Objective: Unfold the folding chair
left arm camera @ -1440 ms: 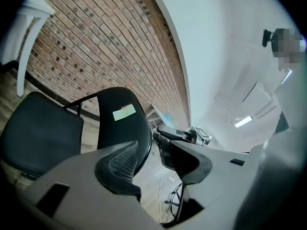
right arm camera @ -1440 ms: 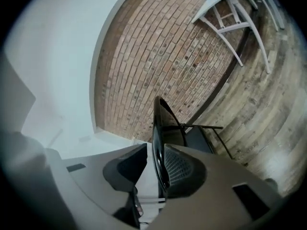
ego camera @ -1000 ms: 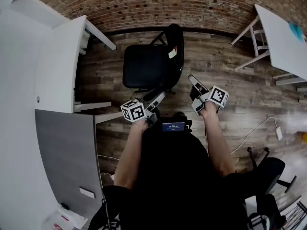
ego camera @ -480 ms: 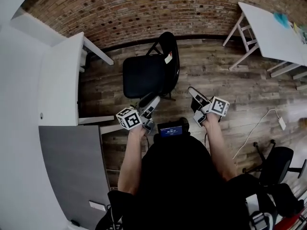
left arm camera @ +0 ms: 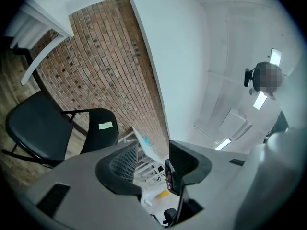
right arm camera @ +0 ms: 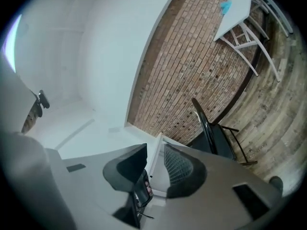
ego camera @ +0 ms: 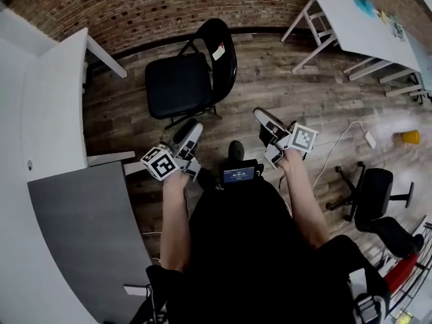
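left gripper [ego camera: 191,132] points level ahead of the person, its 2 jaws wide apart with nothing between them. right gripper [ego camera: 260,116] beside it, jaws parted less, also empty. beyond both tips and clear of them, nearer the left one, the folding chair [ego camera: 179,86] stands unfolded, seat flat, backrest upright on its far-right edge, facing left.

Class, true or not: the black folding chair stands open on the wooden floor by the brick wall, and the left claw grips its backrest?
Not quite. The left claw grips nothing: the left gripper view shows its jaws apart and empty, clear of the chair. The rest holds.
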### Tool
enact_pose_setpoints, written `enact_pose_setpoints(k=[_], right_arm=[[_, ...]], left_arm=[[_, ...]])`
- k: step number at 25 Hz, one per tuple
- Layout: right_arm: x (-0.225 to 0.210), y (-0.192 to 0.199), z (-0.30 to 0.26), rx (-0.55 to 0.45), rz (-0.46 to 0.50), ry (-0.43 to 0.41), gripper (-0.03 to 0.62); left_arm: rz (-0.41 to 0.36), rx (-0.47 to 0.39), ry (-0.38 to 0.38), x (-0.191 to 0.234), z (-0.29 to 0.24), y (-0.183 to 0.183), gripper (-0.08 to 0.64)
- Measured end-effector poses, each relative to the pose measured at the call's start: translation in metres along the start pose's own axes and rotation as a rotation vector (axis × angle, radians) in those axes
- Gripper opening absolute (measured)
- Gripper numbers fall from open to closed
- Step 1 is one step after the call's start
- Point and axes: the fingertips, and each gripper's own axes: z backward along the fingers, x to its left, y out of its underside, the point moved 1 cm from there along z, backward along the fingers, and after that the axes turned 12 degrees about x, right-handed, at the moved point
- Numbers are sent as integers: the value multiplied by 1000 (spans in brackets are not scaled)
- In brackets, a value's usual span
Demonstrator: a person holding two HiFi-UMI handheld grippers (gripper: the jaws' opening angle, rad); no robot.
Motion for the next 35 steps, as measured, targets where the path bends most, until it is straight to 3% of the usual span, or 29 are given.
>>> enact_pose_setpoints(k=[5,11,18,25,35], right_arm=[[10,11,3,21,46,40,117],[37,11,-2,41,116,-46,114],[40,8,18,82,159,-112,102],[21,15,38,93,98,-173,87],[20,12,36,140,98,-237,79]], left_arm=[[29,10,53,7,-3,11,204],[-13,-6,71,-20,7,14,178],[-64,-6,26,-46,-5,20,169],[-80,13,-28,-64,-15,37,167],[-108,34,-54,-81,-36,42,164]])
